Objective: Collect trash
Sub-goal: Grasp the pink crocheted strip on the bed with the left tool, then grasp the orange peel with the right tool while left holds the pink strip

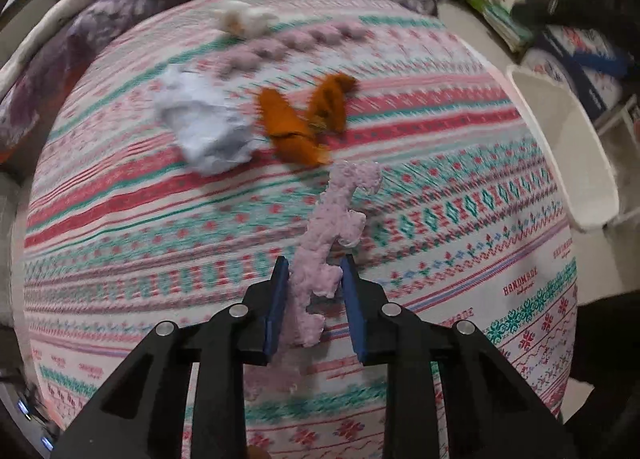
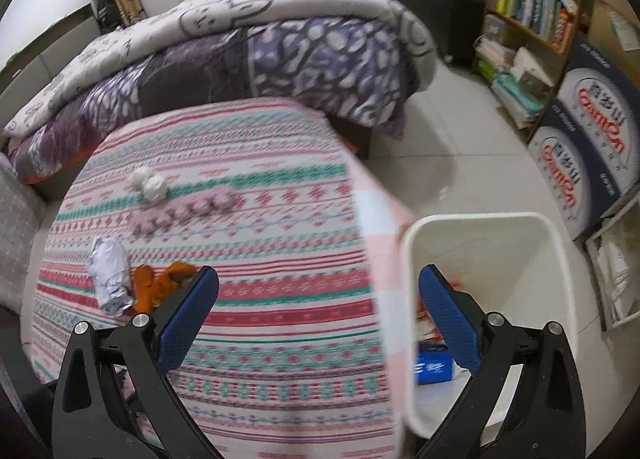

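Observation:
My left gripper (image 1: pixel 314 273) is shut on a pink foam strip (image 1: pixel 334 219) and holds it upright above the patterned tablecloth (image 1: pixel 160 227). On the cloth lie a crumpled white paper ball (image 1: pixel 200 119), orange peel (image 1: pixel 304 115), another pink foam strip (image 1: pixel 288 45) and a white tissue wad (image 1: pixel 246 19). They also show in the right wrist view: paper (image 2: pixel 110 271), peel (image 2: pixel 156 283), foam strip (image 2: pixel 184 209), tissue (image 2: pixel 150 183). My right gripper (image 2: pixel 318 291) is open and empty, over the table's right edge beside the white trash bin (image 2: pixel 412 259).
The bin stands on the floor right of the table and holds a blue box (image 2: pixel 434 367) and red wrappers. A bed with a purple quilt (image 2: pixel 280 55) lies behind the table. A bookshelf (image 2: pixel 532 7) and cartons (image 2: pixel 588 147) stand at the right.

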A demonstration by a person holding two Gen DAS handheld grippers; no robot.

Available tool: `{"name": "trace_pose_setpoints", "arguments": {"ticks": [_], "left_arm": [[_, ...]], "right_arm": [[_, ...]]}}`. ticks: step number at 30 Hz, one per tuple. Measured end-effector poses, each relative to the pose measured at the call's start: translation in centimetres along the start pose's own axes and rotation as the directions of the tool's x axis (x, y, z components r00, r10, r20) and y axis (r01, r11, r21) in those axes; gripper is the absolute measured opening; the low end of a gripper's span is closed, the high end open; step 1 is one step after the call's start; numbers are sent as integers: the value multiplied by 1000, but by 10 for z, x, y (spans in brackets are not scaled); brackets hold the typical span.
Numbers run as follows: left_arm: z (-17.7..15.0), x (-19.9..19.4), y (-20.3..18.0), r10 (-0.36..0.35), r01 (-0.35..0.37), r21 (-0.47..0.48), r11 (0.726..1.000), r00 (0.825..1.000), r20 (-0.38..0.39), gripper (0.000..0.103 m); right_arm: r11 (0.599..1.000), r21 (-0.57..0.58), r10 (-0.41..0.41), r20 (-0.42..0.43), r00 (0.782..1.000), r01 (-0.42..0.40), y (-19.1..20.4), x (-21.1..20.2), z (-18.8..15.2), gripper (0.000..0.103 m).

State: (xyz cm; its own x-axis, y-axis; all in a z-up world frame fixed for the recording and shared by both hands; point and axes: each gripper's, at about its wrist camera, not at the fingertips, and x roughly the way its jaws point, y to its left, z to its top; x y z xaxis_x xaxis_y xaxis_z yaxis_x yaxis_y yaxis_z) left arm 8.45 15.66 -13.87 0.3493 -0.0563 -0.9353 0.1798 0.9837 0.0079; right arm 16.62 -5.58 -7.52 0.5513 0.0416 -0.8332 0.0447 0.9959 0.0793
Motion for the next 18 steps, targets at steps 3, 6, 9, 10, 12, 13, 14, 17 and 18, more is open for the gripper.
{"name": "trace_pose_setpoints", "arguments": {"ticks": [3, 6, 9, 10, 12, 13, 14, 17, 18], "left_arm": [[-3, -25, 20, 12, -7, -78, 997, 998, 57, 27], [-4, -45, 41, 62, -44, -173, 984, 993, 101, 27], [-9, -59, 57, 93, -58, -248, 967, 987, 131, 27], [-10, -64, 64, 97, -54, -278, 959, 985, 142, 27], [-6, -67, 69, 104, -52, -311, 949, 983, 152, 28], [-4, -66, 72, 110, -54, -324, 945, 981, 157, 28], [-4, -67, 74, 122, -61, -335, 940, 979, 163, 28], [-6, -68, 81, 135, -68, -355, 932, 977, 166, 28], [-6, -67, 83, 137, -70, -359, 931, 977, 164, 28]], "right_arm": [[999, -14, 28, -28, 999, -28, 22, 12, -4, 96], [998, 6, 70, -61, 996, -69, 46, 29, -9, 95], [992, 63, 118, -100, 988, -112, 64, 46, -12, 88], [990, 78, 128, -106, 986, -120, 68, 51, -13, 86], [987, 109, 130, -105, 986, -119, 75, 58, -15, 83], [987, 118, 119, -97, 988, -107, 80, 62, -16, 83], [988, 123, 110, -92, 990, -98, 84, 66, -16, 81], [987, 136, 98, -101, 990, -83, 93, 79, -18, 75], [988, 132, 94, -105, 990, -80, 96, 83, -19, 73]]}}
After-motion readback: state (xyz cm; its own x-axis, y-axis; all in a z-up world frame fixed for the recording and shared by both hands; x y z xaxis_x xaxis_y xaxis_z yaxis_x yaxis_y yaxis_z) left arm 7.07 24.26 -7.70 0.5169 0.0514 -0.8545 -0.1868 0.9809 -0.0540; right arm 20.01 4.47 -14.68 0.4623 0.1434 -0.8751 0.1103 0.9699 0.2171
